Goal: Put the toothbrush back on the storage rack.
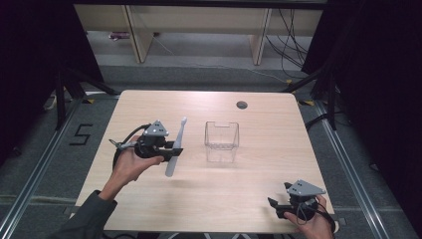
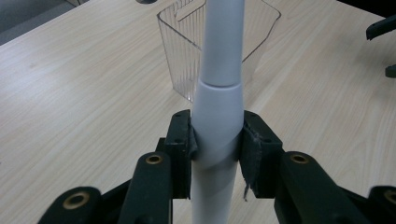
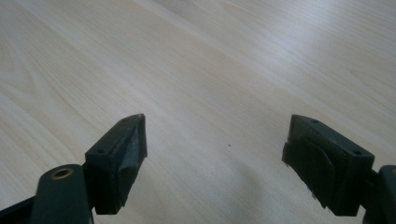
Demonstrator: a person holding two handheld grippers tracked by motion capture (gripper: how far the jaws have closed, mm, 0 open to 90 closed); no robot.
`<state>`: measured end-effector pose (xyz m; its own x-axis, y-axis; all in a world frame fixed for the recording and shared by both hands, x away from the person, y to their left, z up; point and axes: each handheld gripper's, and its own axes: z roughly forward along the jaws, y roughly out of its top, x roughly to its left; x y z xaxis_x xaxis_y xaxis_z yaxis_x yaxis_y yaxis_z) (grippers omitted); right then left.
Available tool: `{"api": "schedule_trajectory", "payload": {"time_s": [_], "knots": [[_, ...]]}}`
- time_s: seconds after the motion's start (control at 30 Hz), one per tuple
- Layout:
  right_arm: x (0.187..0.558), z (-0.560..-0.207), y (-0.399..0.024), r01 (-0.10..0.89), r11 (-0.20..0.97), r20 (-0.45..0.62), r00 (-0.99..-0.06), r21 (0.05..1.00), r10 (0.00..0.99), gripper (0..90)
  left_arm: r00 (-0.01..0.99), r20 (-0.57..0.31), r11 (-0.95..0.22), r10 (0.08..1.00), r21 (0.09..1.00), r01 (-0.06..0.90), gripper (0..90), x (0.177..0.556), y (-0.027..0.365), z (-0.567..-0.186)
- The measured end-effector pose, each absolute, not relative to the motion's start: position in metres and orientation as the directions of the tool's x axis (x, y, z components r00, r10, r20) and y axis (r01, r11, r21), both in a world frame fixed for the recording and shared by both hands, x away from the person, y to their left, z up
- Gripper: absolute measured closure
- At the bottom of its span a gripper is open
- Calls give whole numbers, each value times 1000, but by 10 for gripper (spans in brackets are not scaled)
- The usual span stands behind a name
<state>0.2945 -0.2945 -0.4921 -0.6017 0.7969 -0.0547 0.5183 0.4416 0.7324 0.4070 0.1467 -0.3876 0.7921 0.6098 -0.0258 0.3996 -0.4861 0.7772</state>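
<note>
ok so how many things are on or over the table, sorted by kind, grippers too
white electric toothbrush: 1, held in the left gripper
clear plastic container: 1, standing on the table
black grippers: 2, the right gripper with its jaws apart
total: 4

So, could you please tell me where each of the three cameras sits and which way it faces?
High view: above the person's side, looking forward and down on the table; both forearms and hands enter from below, left tool at left, right tool at right.
Left gripper view: on the left tool, looking along its jaws, shut on the white electric toothbrush, toward the clear container.
Right gripper view: on the right tool, jaws open, facing bare tabletop.
Shared: toothbrush and container appear in the high and left gripper views.
</note>
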Motion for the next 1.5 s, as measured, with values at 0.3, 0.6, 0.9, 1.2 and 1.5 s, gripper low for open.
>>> {"api": "schedule_trajectory", "payload": {"time_s": [0.3, 0.6, 0.9, 1.2, 1.5], "knots": [[296, -492, -296, 501, 448, -75, -601, 741, 796, 211, 792, -1, -488, 611, 786, 378, 667, 416, 140, -374], [296, -491, -296, 501, 449, -75, -601, 740, 795, 211, 800, 28, -503, 600, 790, 350, 667, 420, 127, -351], [295, -492, -295, 502, 444, -71, -601, 742, 796, 211, 812, 43, -530, 583, 777, 340, 668, 429, 113, -339], [294, -491, -295, 509, 445, -65, -602, 737, 796, 210, 818, 58, -540, 573, 778, 322, 667, 436, 101, -322], [295, -491, -296, 499, 449, -73, -604, 741, 793, 208, 825, 77, -560, 560, 768, 309, 668, 444, 84, -309]]}}
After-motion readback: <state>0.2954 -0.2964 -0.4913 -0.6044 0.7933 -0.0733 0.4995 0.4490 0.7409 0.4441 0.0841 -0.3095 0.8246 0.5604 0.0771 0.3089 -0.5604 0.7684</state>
